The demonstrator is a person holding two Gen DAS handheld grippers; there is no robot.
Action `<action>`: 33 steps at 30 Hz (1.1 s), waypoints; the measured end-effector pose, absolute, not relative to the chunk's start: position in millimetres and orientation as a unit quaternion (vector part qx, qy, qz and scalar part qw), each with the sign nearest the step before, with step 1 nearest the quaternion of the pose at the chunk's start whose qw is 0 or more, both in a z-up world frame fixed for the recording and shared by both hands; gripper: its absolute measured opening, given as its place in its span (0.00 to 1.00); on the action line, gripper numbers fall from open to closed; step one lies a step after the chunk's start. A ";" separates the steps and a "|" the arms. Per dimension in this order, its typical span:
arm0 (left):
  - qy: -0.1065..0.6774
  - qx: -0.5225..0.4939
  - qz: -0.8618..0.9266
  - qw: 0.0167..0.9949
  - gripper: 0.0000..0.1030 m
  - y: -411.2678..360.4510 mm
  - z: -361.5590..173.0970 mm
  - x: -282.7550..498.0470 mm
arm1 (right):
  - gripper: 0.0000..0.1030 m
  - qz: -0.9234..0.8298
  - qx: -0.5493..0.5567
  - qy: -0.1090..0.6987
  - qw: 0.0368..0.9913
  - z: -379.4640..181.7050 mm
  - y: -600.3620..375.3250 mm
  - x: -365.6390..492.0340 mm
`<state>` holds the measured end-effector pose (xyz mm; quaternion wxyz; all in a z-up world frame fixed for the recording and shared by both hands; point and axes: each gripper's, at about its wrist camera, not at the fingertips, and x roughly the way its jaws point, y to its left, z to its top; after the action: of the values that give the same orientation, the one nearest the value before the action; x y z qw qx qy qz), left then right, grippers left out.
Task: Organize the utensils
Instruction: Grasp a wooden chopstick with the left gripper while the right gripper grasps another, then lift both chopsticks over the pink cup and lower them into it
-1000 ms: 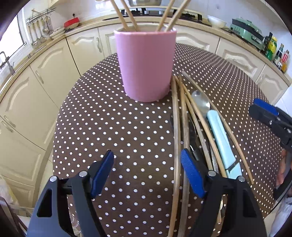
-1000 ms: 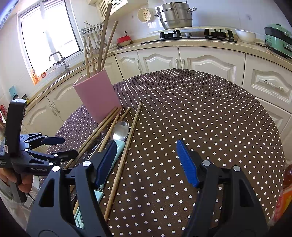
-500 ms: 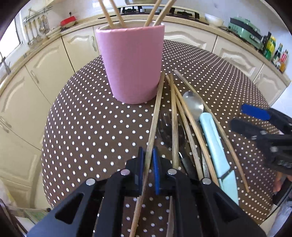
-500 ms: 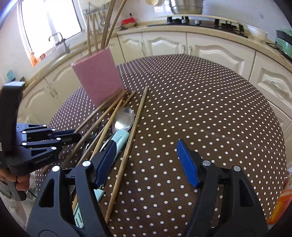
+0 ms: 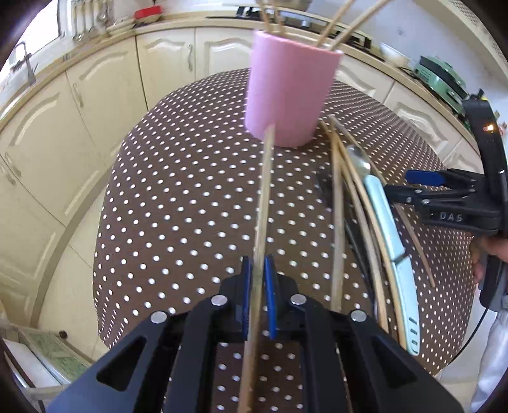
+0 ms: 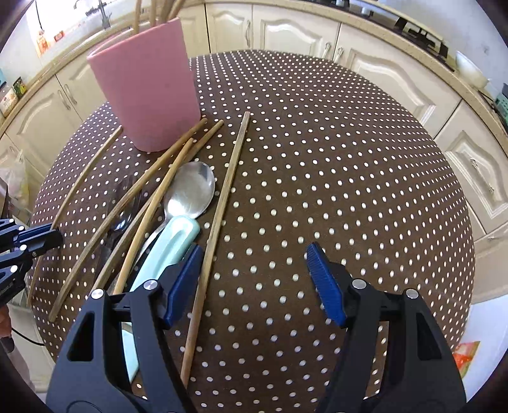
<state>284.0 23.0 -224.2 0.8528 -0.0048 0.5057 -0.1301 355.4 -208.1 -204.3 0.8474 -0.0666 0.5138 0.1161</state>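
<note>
On the right claw [image 5: 422, 182], blurred lettering perhaps "DAS", jaws apart; left claw [image 5: 258, 295] clamps a chopstick [image 5: 263, 203].

One pink cup [image 6: 149, 85] stood on the table [image 6: 317, 190], holding about four sticks [image 5: 358, 22]. Outside it lay five chopsticks [image 6: 228, 190], one metal spoon [image 6: 193, 187] and one pale-handled utensil [image 6: 171, 241].

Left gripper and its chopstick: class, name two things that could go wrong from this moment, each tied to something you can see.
1. The left gripper pinches the chopstick near one end; the long free end could swing and knock the pink cup.
2. The right gripper hangs open beside the loose chopstick, which lies by the spoon; closing may nudge both.
</note>
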 end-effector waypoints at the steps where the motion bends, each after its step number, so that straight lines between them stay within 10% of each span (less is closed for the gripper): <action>1: 0.510 -0.010 -0.127 0.851 0.09 25.2 -223.5 287.2 | 0.66 0.117 -0.069 0.521 0.843 -203.3 -206.4 360.7; 7: 0.537 0.006 -0.117 0.836 0.16 17.2 -220.0 325.6 | 0.62 0.121 -0.073 0.554 0.820 -203.9 -195.9 391.1; 13: 0.552 0.033 -0.114 0.825 0.27 2.4 -218.0 356.3 | 0.29 0.120 -0.069 0.574 0.807 -192.0 -190.7 430.9; 17: 0.548 0.037 -0.104 0.830 0.06 5.4 -215.9 360.1 | 0.09 0.128 -0.061 0.575 0.806 -188.9 -193.9 441.3; 33: 0.385 -0.043 -0.116 0.914 0.06 50.4 -149.6 292.6 | 0.06 0.185 0.087 0.418 0.885 -132.0 -281.9 366.4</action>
<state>292.6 50.4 -149.6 0.9144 -0.0427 0.3853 -0.1164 366.4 -281.9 -132.0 0.8852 0.0866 0.4181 0.1846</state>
